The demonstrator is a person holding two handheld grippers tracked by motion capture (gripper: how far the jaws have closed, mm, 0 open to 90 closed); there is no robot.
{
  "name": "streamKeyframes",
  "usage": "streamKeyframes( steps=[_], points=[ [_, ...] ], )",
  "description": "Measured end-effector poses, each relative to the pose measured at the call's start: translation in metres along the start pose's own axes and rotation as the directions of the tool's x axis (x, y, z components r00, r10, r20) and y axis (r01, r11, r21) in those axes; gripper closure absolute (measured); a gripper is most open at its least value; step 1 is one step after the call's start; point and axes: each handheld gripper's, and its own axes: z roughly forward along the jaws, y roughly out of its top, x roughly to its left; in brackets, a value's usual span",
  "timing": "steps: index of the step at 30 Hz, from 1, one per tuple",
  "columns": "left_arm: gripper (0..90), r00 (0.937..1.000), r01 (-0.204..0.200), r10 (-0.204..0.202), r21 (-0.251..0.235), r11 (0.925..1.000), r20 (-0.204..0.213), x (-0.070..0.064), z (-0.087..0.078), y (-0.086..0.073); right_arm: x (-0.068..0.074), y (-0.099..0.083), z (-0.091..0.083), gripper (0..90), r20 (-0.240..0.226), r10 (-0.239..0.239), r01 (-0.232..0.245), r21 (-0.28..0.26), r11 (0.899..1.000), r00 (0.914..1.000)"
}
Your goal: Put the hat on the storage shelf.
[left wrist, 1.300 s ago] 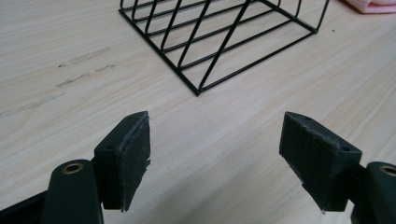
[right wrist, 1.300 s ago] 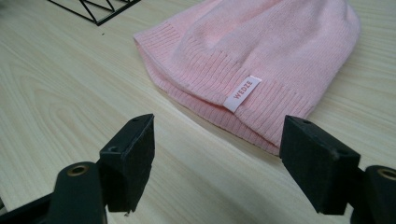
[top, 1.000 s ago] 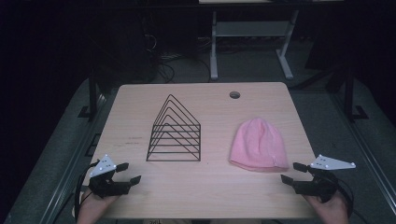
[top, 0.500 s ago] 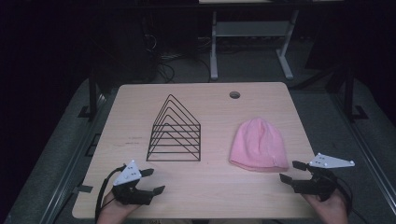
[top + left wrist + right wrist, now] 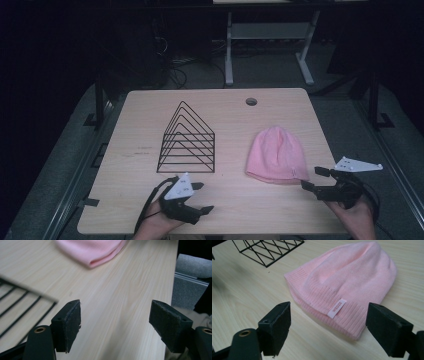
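Two grippers are working over the wooden table (image 5: 280,210), and one of them has shifted since a second ago: the left gripper (image 5: 201,197) has travelled from the table's near left corner toward the middle and is now sitting just in front of the black wire rack (image 5: 187,142), turned so its jaws are pointing rightward along the near edge. The right gripper (image 5: 312,178) is staying where it was, near the right edge, its jaws pointing at the hat.

Both grippers are standing wide open and gripping nothing. In the left gripper view the jaws are framing bare table, with the rack's wires at the left and the hat's edge farther off. In the right gripper view the spread jaws are hovering just short of the hat's ribbed brim, apart from it.

The pink knit beanie (image 5: 276,155) is lying flat on the table's right half, well apart from the rack, brim facing the person, a small pink label (image 5: 336,308) showing on the ribbing.
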Motion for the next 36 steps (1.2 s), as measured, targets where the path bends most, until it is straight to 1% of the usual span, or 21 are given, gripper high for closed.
streamKeyframes(
  steps=[3, 5, 7, 9, 10, 13, 14, 16, 18, 20, 21, 22, 23, 24, 27, 29, 30, 31, 33, 35, 36],
  points=[
    [24.7, 0.9995, -0.025, 0.025, 0.001, 0.9997, 0.016, -0.004, 0.016, 0.017, -0.003, 0.006, 0.001, 19.6, -0.003, -0.001, 0.001, 0.002, 1.000, 1.0000],
    [24.8, 0.9993, -0.027, 0.027, -0.008, 0.9996, 0.025, -0.004, 0.027, 0.027, -0.006, 0.010, 0.002, 20.1, -0.001, -0.009, 0.009, 0.010, 1.000, 1.0000],
    [24.8, 0.9992, -0.011, 0.012, -0.019, 0.9998, 0.039, -0.001, 0.037, 0.036, -0.010, 0.014, 0.003, 20.1, -0.004, -0.005, 0.005, 0.016, 1.000, 1.0000],
    [24.9, 0.9992, 0.005, -0.004, -0.021, 0.9998, 0.041, 0.004, 0.046, 0.044, -0.013, 0.018, 0.005, 20.4, -0.002, -0.007, 0.007, 0.027, 1.000, 1.0000],
    [24.9, 0.9992, 0.005, -0.004, -0.021, 0.9998, 0.041, 0.004, 0.046, 0.044, -0.013, 0.018, 0.005, 20.4, -0.002, -0.007, 0.007, 0.027, 1.000, 1.0000],
    [24.8, 0.9992, 0.033, -0.033, -0.028, 0.9991, 0.022, 0.014, 0.062, 0.056, -0.018, 0.025, 0.007, 20.7, 0.004, 0.002, -0.002, 0.036, 0.999, 1.0000],
    [24.8, 0.9995, 0.030, -0.030, -0.025, 0.9992, 0.010, 0.017, 0.065, 0.058, -0.021, 0.026, 0.008, 20.7, 0.005, 0.001, -0.002, 0.040, 0.999, 1.0000],
    [24.8, 0.9997, 0.022, -0.022, -0.016, 0.9996, -0.007, 0.019, 0.072, 0.062, -0.023, 0.027, 0.010, 20.7, 0.010, 0.012, -0.012, 0.045, 0.999, 0.9999],
    [24.8, 0.9995, 0.028, -0.028, -0.013, 0.9995, -0.012, 0.022, 0.080, 0.067, -0.027, 0.029, 0.014, 21.1, 0.016, 0.016, -0.016, 0.051, 0.999, 0.9998],
    [24.8, 0.9996, 0.026, -0.026, -0.011, 0.9996, -0.012, 0.024, 0.084, 0.068, -0.029, 0.029, 0.016, 21.3, 0.018, 0.016, -0.017, 0.055, 0.998, 0.9997],
    [25.4, 0.9979, 0.065, -0.065, -0.011, 0.9978, 0.003, 0.028, 0.093, 0.071, -0.033, 0.030, 0.020, 21.4, 0.025, 0.027, -0.028, 0.070, 0.997, 0.9993],
    [25.4, 0.9979, 0.065, -0.065, -0.011, 0.9978, 0.003, 0.028, 0.093, 0.071, -0.033, 0.030, 0.020, 21.4, 0.025, 0.027, -0.028, 0.070, 0.997, 0.9993],
    [25.4, 0.9949, 0.100, -0.100, -0.016, 0.9949, 0.018, 0.031, 0.099, 0.072, -0.034, 0.030, 0.022, 21.5, 0.026, 0.030, -0.032, 0.077, 0.997, 0.9992],
    [25.8, 0.9941, 0.108, -0.108, -0.019, 0.9940, 0.010, 0.033, 0.105, 0.074, -0.038, 0.030, 0.026, 21.8, 0.030, 0.043, -0.045, 0.082, 0.996, 0.9986],
    [25.8, 0.9930, 0.117, -0.118, -0.008, 0.9930, -0.014, 0.038, 0.117, 0.079, -0.043, 0.031, 0.028, 22.6, 0.031, 0.059, -0.061, 0.081, 0.995, 0.9978],
    [26.8, 0.9906, 0.131, -0.131, -0.003, 0.9913, -0.037, 0.042, 0.124, 0.080, -0.048, 0.031, 0.029, 23.4, 0.026, 0.072, -0.073, 0.078, 0.994, 0.9971],
    [27.0, 0.9910, 0.126, -0.126, 0.015, 0.9919, -0.047, 0.044, 0.127, 0.080, -0.048, 0.031, 0.029, 23.6, 0.026, 0.076, -0.078, 0.079, 0.994, 0.9968],
    [27.0, 0.9886, 0.142, -0.141, 0.011, 0.9898, -0.054, 0.046, 0.132, 0.080, -0.049, 0.031, 0.030, 24.4, 0.028, 0.075, -0.077, 0.077, 0.994, 0.9968],
    [27.0, 0.9861, 0.158, -0.157, 0.027, 0.9870, -0.054, 0.050, 0.139, 0.081, -0.050, 0.031, 0.031, 25.0, 0.031, 0.077, -0.079, 0.083, 0.993, 0.9966],
    [27.2, 0.9847, 0.166, -0.164, 0.040, 0.9852, -0.059, 0.053, 0.145, 0.082, -0.053, 0.031, 0.033, 25.0, 0.034, 0.086, -0.088, 0.088, 0.992, 0.9958],
    [27.2, 0.9847, 0.166, -0.164, 0.040, 0.9852, -0.059, 0.053, 0.145, 0.082, -0.054, 0.030, 0.034, 25.0, 0.035, 0.089, -0.092, 0.091, 0.992, 0.9954]
  ],
)
